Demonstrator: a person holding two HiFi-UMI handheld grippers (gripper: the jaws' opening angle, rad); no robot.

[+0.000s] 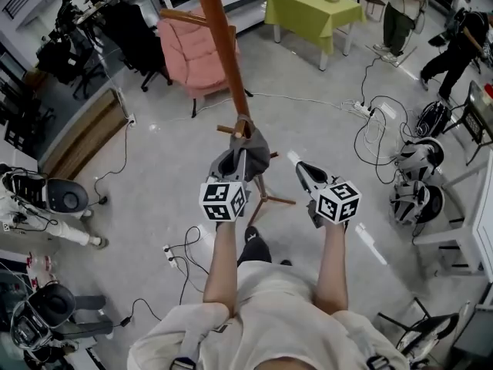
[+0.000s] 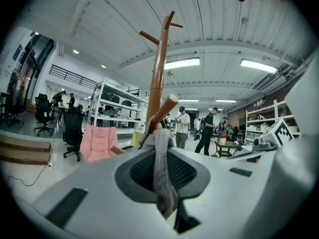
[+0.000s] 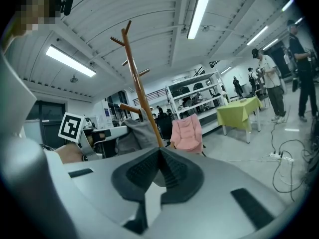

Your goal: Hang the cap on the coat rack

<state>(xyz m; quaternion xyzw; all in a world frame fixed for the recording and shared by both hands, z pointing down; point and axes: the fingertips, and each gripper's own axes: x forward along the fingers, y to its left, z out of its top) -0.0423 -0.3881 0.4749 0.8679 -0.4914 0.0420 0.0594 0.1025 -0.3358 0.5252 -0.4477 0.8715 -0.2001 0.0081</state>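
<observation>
The brown wooden coat rack [image 1: 226,45] stands straight ahead, its pole [image 2: 158,68] rising with pegs near the top. A grey cap [image 1: 253,151] sits against a low peg [image 2: 167,106] of the rack. My left gripper [image 1: 239,157] is shut on a strip of the cap's fabric [image 2: 162,168], which hangs down between its jaws. Whether the cap rests on the peg I cannot tell. My right gripper [image 1: 303,169] is just right of the cap, apart from it, shut with nothing in it [image 3: 159,153]. From the right gripper view the cap [image 3: 133,133] shows beside the pole [image 3: 138,83].
A pink armchair [image 1: 196,52] stands behind the rack, and a green-covered table [image 1: 312,10] further back right. Cables and a power strip [image 1: 362,110] lie on the floor at the right, near round devices [image 1: 420,160]. Machines [image 1: 46,195] are at the left. People stand at the back right.
</observation>
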